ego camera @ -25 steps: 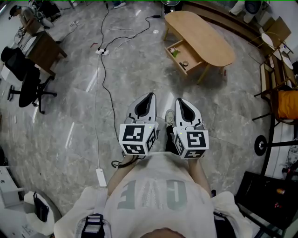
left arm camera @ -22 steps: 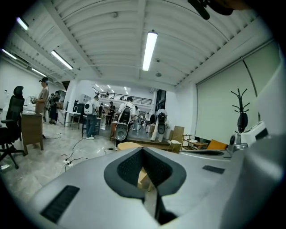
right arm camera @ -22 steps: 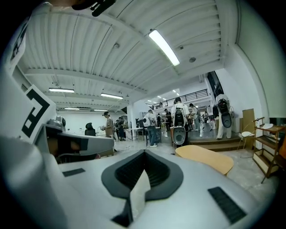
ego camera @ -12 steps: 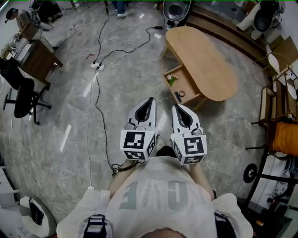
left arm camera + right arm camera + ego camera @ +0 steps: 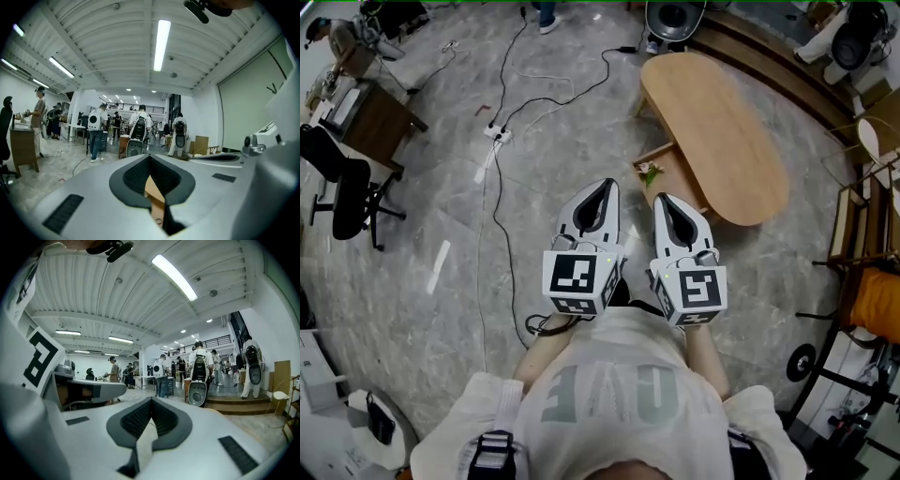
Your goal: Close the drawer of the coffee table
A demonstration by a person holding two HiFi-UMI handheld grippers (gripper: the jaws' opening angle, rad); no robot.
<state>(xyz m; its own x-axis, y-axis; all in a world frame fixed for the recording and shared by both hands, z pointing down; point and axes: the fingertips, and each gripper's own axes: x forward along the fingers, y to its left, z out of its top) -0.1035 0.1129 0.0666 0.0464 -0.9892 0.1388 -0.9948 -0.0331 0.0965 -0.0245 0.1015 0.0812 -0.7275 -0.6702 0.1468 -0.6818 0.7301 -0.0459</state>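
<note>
Hovering near open drawer [image 5: 678, 184] edge, left tongs [image 5: 607, 184] closed, right tongs [image 5: 662, 199] closed, floor [image 5: 553, 141] alongside

Only the far part of the light wooden pull-out drawer [image 5: 675, 176] shows to us; the tip of the right gripper [image 5: 662, 200] covers its near end. Just beyond that tip lies a small green thing [image 5: 651, 171], too small for us to name. Under the left gripper [image 5: 150, 156] jaws we glimpse a sliver of tan wood [image 5: 153, 190], the rest hidden by the gripper's grey body. The black-and-white marker cubes [image 5: 579, 278] hide the person's hands.
</note>
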